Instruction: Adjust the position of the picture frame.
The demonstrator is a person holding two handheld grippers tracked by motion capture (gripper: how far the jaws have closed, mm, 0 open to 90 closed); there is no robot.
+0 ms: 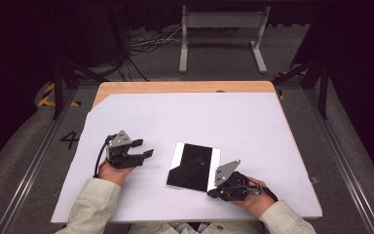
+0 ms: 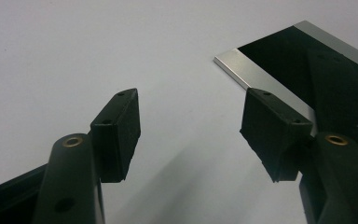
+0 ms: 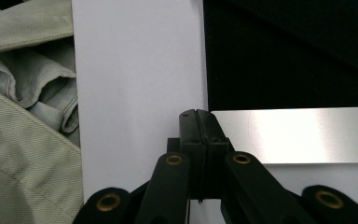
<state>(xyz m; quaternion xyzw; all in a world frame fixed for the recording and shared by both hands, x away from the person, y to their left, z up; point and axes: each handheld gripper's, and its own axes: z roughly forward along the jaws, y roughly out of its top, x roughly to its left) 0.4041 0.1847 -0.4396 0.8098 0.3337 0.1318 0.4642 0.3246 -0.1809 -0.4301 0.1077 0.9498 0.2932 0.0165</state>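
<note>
Both tongs at a black tablet (image 1: 193, 166), near edge of the worktop (image 1: 253, 117).
Tablet lies flat, centre-near on the white sheet. Left tongs (image 1: 145, 148) wide open, nothing between them, just left of the tablet, apart from it. Right tongs (image 3: 199, 122) closed, pads together, empty, tips at the tablet's near right corner by its silver strip (image 3: 303, 135); contact unclear.

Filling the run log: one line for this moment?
left gripper: open, empty | right gripper: shut, at corner of flat black silver-edged panel | white table sheet
</note>
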